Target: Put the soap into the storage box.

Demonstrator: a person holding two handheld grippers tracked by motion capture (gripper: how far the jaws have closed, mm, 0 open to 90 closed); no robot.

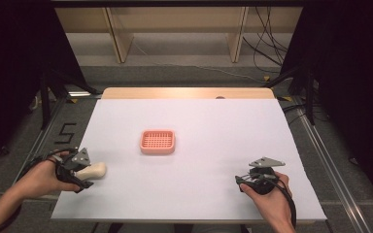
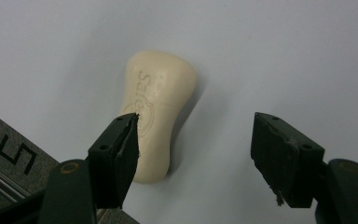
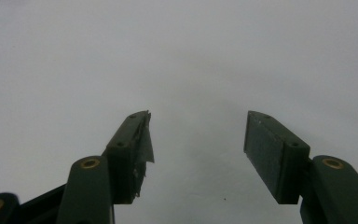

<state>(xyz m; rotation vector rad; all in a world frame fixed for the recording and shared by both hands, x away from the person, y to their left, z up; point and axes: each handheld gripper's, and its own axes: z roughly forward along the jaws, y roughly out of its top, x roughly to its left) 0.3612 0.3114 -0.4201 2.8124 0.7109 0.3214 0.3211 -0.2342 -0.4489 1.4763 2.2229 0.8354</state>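
A cream soap [image 2: 156, 114] is lying on the white table [image 1: 213, 131] near its left edge, and the left gripper [image 2: 193, 140] is hovering over it with jaws spread wide (one jaw is overlapping the bar's edge, can't tell if it's touching). The right gripper [image 3: 196, 140] is sitting wide apart too, over bare table at the near right. A pink tray [image 1: 158, 141] is resting mid-table, well apart from the soap.

White table cover [image 1: 199, 121], floor marking "5" [image 1: 65, 132], wooden shelf legs [image 1: 116, 39], loose cables [image 1: 267, 43]
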